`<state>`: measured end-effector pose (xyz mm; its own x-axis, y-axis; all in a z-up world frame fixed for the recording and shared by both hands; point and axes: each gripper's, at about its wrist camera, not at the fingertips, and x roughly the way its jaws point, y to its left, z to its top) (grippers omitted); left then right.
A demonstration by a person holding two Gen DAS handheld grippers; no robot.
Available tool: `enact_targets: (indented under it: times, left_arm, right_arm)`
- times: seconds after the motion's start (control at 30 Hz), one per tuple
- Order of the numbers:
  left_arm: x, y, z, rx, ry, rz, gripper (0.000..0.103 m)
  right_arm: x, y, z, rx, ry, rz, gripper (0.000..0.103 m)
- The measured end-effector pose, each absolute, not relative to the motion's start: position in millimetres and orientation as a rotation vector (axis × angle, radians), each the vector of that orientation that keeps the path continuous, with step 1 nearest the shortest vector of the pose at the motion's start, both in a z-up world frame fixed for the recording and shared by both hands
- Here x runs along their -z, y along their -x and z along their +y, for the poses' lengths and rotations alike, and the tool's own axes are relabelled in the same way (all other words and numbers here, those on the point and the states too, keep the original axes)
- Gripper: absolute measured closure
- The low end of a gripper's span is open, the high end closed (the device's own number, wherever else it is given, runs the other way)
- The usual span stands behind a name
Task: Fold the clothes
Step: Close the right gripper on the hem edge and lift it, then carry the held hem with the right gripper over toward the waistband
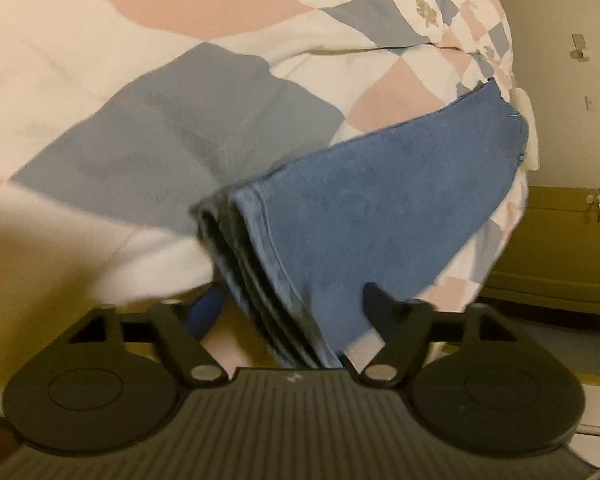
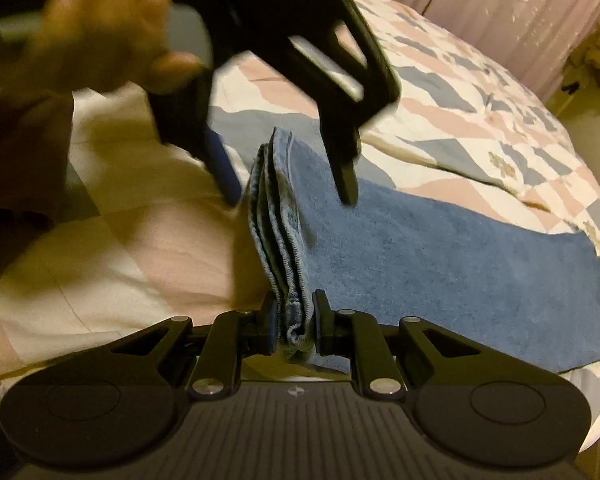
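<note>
A blue towel [image 2: 440, 264] lies folded in several layers on the bed, its stacked edge [image 2: 276, 216] standing up like a ridge. My right gripper [image 2: 296, 324] is shut on the near end of that layered edge. Farther along, my left gripper [image 2: 290, 196] hangs open over the same edge, with one fingertip [image 2: 348, 192] on the towel side and the other by the quilt. In the left wrist view the towel [image 1: 380, 208] runs away to the right. There the left gripper [image 1: 290, 308] is open, with the layered edge [image 1: 260, 288] between its spread fingers.
A pink, blue and cream patchwork quilt [image 1: 140, 80] covers the bed. A hand [image 2: 100, 32] holds the left gripper. An olive cabinet [image 1: 560, 248] stands beyond the bed's right side. Pink curtains [image 2: 500, 8] hang behind the bed.
</note>
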<state>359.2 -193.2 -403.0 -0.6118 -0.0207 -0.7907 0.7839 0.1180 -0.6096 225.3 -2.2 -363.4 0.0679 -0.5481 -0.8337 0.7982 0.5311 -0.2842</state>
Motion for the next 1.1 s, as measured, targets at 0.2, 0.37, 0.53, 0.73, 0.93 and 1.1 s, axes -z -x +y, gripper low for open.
enact_targets:
  times: [0.2, 0.37, 0.53, 0.73, 0.93, 1.1]
  left_arm:
    - [399, -352, -198, 1.592, -0.825, 1.729, 0.090]
    - [391, -347, -194, 1.599, -0.829, 1.729, 0.090]
    - [385, -343, -197, 1.576, -0.820, 1.724, 0.090]
    - [322, -321, -198, 1.689, -0.689, 1.631, 0.080]
    - [276, -265, -204, 1.668, -0.596, 1.461, 0.068]
    - [285, -184, -198, 1.575, -0.615, 1.412, 0.066]
  right_arm:
    - [365, -245, -2, 1.038, -0.214, 1.126, 0.059]
    - [374, -273, -8, 1.041, -0.097, 1.160, 0.057]
    - [389, -261, -22, 1.038, -0.072, 1.200, 0.094]
    - [348, -170, -73, 1.014, -0.542, 0.965, 0.095]
    - [323, -29, -140, 0.968, -0.921, 0.749, 0.094]
    - [312, 87, -196, 0.974, -0.873, 0.751, 0.094]
